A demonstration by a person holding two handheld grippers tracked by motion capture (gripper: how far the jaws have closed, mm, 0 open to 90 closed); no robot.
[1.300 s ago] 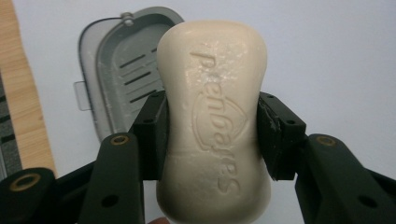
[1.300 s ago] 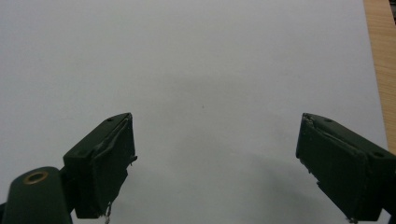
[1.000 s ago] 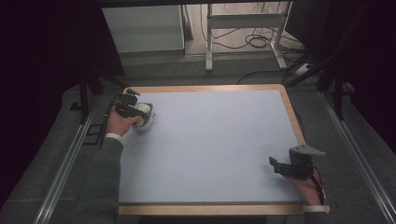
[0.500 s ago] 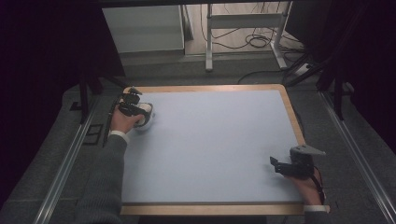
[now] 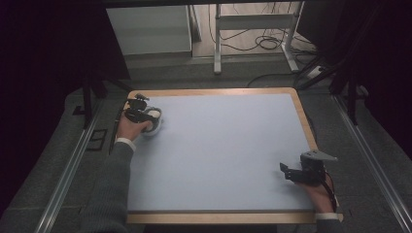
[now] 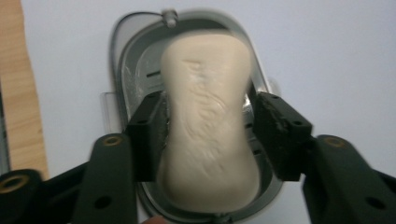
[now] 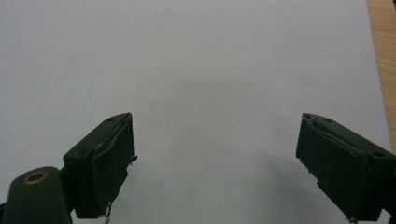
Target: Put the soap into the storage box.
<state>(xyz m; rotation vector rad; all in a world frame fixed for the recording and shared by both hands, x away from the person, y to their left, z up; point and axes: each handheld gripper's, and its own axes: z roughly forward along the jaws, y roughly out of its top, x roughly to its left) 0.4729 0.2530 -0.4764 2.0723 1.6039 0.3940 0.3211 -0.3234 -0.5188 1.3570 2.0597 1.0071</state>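
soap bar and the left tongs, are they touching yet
Cannot tell. In the left gripper view the left tongs straddle the soap bar lying in its grey soap dish; the jaws sit right at its sides, but blur hides any contact or gap.

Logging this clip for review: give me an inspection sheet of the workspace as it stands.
Surface: pale blue mat with a wooden border, bare apart from the items below.
Job's things: cream soap bar lying in a grey soap dish at the mat's far left corner.
Clutter: nothing seen.
Grippers: left gripper straddles the soap bar, one jaw against its side, a slight gap at the other; whether it grips is unclear. Right gripper open wide over bare mat, near right.
Cables: loose cables on the floor beyond the table.
Surroundings: white metal frame legs, dark curtains both sides.
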